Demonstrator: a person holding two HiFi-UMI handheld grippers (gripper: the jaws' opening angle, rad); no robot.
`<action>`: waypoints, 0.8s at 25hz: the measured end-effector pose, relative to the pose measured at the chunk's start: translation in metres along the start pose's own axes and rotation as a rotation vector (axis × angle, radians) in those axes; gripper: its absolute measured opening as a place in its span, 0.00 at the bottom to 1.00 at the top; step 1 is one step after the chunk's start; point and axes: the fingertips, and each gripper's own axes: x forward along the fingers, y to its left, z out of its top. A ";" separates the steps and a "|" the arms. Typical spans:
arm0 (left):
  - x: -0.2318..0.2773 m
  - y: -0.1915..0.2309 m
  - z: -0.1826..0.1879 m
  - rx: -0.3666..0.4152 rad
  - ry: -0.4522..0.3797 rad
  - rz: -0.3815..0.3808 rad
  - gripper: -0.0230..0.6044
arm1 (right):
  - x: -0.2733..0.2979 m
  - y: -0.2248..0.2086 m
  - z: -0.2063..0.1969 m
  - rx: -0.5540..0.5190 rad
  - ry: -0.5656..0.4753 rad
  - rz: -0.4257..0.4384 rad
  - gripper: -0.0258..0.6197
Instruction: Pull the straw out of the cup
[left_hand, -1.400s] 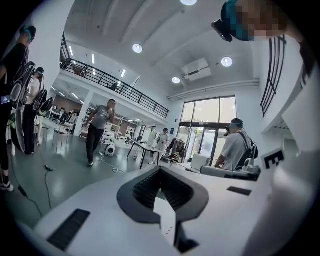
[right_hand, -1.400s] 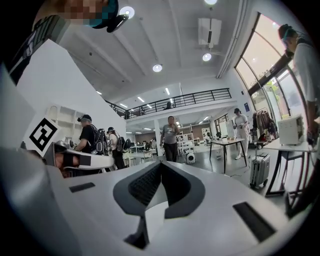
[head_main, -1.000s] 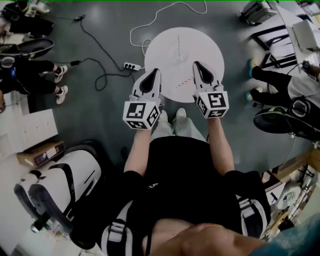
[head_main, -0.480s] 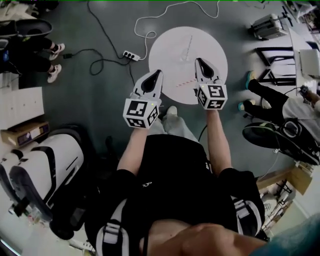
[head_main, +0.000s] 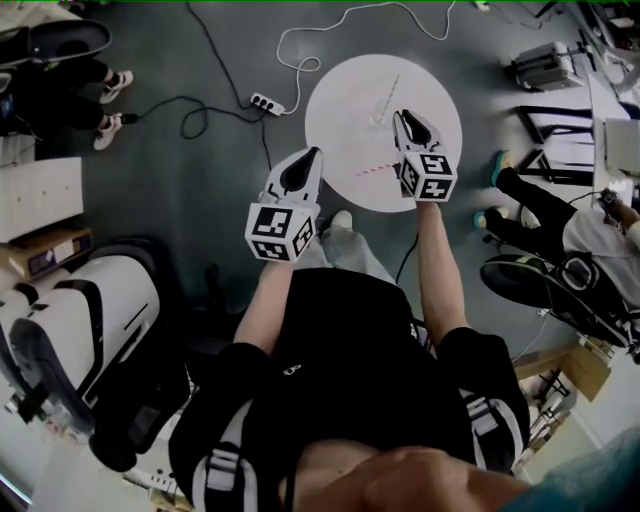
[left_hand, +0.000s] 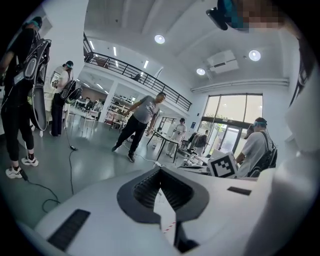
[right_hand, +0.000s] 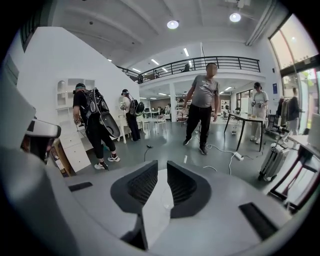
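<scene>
A red-and-white striped straw (head_main: 375, 168) lies flat on the round white table (head_main: 345, 110), near its front edge. A faint see-through shape (head_main: 385, 100) farther back on the table may be the cup; I cannot make it out clearly. My right gripper (head_main: 403, 118) hangs over the table just right of the straw, and its jaws are opening with nothing between them (right_hand: 163, 172). My left gripper (head_main: 313, 155) is at the table's near-left edge. Its tips (left_hand: 160, 169) meet, holding nothing. The straw (left_hand: 170, 226) shows through the gap below them.
A power strip (head_main: 265, 103) and cables lie on the floor left of the table. People stand and sit around the room. A white machine (head_main: 60, 320) is at the left, chairs and desks at the right (head_main: 560, 130). My own feet (head_main: 340, 222) are by the table.
Both grippers have sunk toward the table, and the right one has reached farther over it. The straw lies where it lay.
</scene>
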 end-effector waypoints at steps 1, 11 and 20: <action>0.000 0.003 0.000 -0.001 -0.001 0.006 0.05 | 0.005 -0.002 -0.003 -0.002 0.013 -0.001 0.13; 0.000 0.021 0.001 -0.013 0.001 0.055 0.05 | 0.056 -0.026 -0.028 -0.014 0.119 0.001 0.17; -0.004 0.033 -0.003 -0.013 0.007 0.096 0.05 | 0.086 -0.049 -0.049 0.021 0.170 -0.033 0.19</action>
